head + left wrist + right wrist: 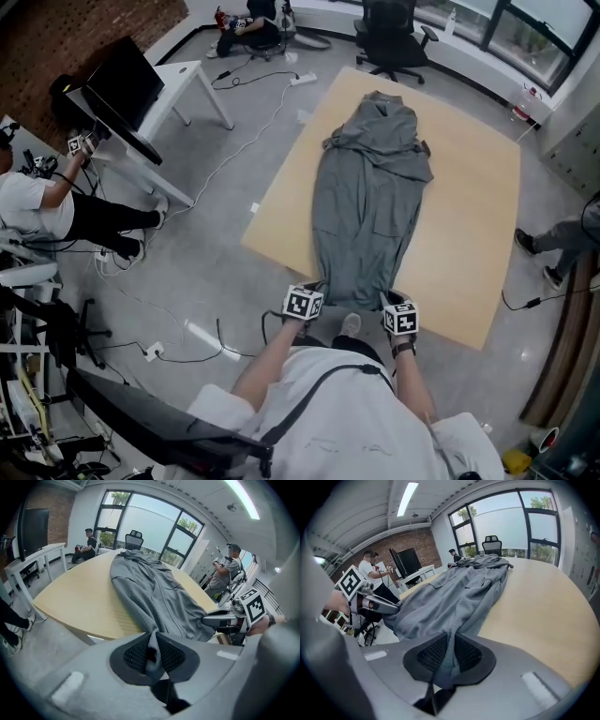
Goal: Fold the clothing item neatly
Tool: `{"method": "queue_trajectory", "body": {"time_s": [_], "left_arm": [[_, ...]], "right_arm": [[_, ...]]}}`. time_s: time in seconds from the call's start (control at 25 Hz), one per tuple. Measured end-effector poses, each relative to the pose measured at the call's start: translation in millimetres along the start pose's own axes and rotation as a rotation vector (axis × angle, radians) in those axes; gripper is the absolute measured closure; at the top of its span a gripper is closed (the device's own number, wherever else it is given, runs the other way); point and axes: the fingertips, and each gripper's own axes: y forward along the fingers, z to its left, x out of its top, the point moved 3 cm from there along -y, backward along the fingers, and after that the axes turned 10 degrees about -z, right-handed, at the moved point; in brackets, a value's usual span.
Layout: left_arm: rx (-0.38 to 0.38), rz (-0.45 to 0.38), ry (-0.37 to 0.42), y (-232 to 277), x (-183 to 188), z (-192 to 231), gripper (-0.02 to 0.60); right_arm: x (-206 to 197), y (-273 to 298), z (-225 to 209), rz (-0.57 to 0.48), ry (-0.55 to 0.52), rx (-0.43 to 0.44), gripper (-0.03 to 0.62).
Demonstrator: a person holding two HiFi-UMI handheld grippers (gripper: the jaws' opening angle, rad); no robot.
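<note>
A long grey garment [370, 197] lies stretched lengthwise on the pale wooden table [469, 216], its hem hanging over the near edge. My left gripper [314, 292] holds the hem's left corner and my right gripper [386, 302] holds the right corner. In the left gripper view the mesh pads [136, 653] of the left gripper [151, 651] pinch a fold of the grey fabric [150, 592], and the right gripper [225, 620] shows at the right. The right gripper view shows the right gripper [449, 653] shut on the cloth [459, 592] too, with the left gripper [377, 604] beside it.
A black office chair [389, 37] stands beyond the table's far end. A white desk with a monitor [141, 94] stands at the left, with a seated person [47, 202] near it. Cables [187, 328] run over the grey floor. Another person's legs [562, 234] show at the right.
</note>
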Motion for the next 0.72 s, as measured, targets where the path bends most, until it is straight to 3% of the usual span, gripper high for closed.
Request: {"method": "queue_trajectory", "body": {"time_s": [0.72], "left_arm": [[-0.039, -0.114, -0.013, -1.9, 47.6, -50.0, 0.554]], "right_arm": [[49.1, -30.2, -5.4, -0.116, 0.002, 0.166, 0.543]]}}
